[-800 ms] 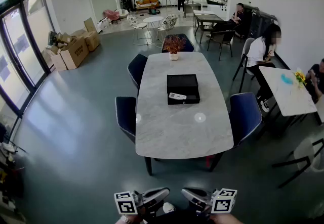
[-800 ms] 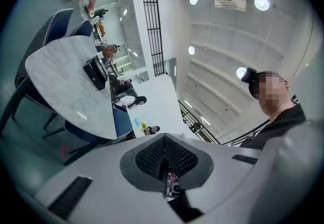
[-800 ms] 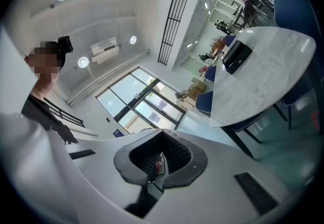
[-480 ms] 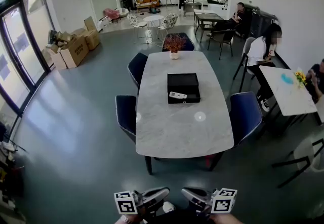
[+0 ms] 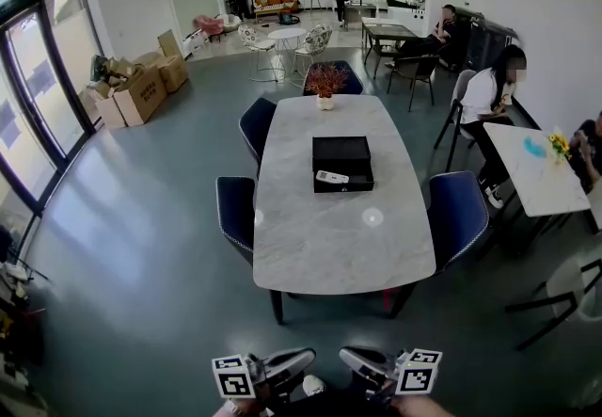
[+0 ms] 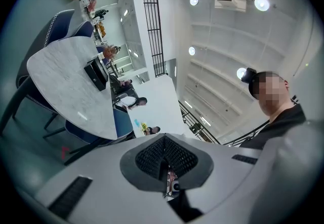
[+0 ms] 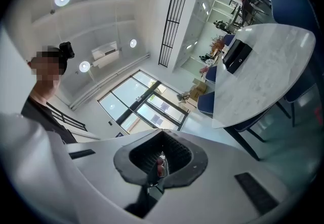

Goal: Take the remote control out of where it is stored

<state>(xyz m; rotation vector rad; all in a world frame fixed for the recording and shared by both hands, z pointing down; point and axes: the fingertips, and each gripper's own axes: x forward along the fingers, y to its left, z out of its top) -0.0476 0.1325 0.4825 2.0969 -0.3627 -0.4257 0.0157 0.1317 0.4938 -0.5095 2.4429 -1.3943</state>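
**Left gripper** [image 6: 165, 166]: held low at the bottom of the head view, well short of the table's near edge. Jaws clenched together, nothing between them. Same place as in the moment before.

**Table** [image 5: 320, 246]: pale marble top, well apart from both grippers. It sat very slightly further right in the head view than a moment earlier, a shift small enough to come from the head alone.

**Remote control** [image 5: 330, 178]: pale, lying in the near-left part of the box. Untouched and where it had been.

**Box** [image 5: 341, 152]: black and open-topped, on the table's centre line, about midway between the near and far edges. Not moved.

**Right gripper** [image 7: 161, 160]: low beside the left one, jaws clenched shut, empty.

**Assessment**: almost nothing had changed. The approach looked barely begun, so the whole reach remained, along with opening one pair of jaws and lifting the remote control clear of the box.
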